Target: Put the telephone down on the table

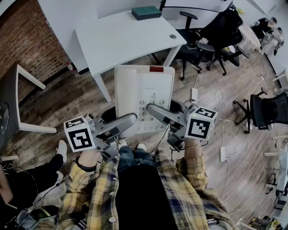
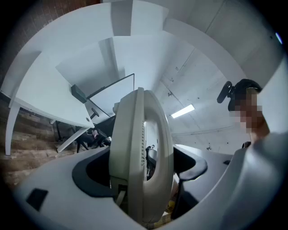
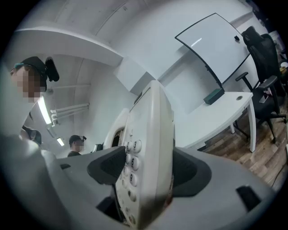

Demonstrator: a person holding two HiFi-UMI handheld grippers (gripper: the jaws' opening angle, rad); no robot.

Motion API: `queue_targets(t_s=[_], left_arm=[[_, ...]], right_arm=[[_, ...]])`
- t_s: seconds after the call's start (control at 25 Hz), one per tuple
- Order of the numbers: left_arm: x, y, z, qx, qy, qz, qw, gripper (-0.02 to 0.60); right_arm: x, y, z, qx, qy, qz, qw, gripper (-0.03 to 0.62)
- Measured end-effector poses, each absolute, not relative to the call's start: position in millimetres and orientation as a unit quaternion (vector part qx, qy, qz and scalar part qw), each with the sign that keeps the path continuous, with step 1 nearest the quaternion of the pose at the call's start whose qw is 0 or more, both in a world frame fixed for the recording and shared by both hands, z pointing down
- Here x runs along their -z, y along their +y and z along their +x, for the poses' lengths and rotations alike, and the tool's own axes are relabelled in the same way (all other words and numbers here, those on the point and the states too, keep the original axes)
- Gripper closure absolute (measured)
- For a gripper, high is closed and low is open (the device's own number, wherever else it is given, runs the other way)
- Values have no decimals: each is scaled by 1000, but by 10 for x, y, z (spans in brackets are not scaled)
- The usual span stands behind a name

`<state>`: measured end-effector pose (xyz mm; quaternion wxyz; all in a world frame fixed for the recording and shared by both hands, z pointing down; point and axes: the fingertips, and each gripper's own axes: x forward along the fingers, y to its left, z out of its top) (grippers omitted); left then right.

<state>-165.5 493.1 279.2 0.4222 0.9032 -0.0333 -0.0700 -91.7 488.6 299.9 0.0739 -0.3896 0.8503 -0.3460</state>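
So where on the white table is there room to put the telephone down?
Nearly the whole white table is bare: the wide stretch from its left edge across to the small round disc, in front of the dark green box. It's crowded only at the far edge by that box, and beside the table's right end, where black office chairs stand.

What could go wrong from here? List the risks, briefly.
1. The telephone hangs over the wooden floor, short of the white table. The left gripper and right gripper clamp only its near end, so it could pivot or slip and fall.
2. The handset lies along the telephone's left side; a tilt might shake it loose.
3. The table's near edge lies ahead; a low approach could knock the telephone against it.
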Motion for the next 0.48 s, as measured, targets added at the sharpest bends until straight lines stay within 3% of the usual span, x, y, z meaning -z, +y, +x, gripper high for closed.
queue_targets(t_s=[0.48], left_arm=[[-2705, 4912, -1594, 75, -46, 903, 420, 199]], right_arm=[[-2914, 4847, -857, 346, 856, -378, 73, 303]])
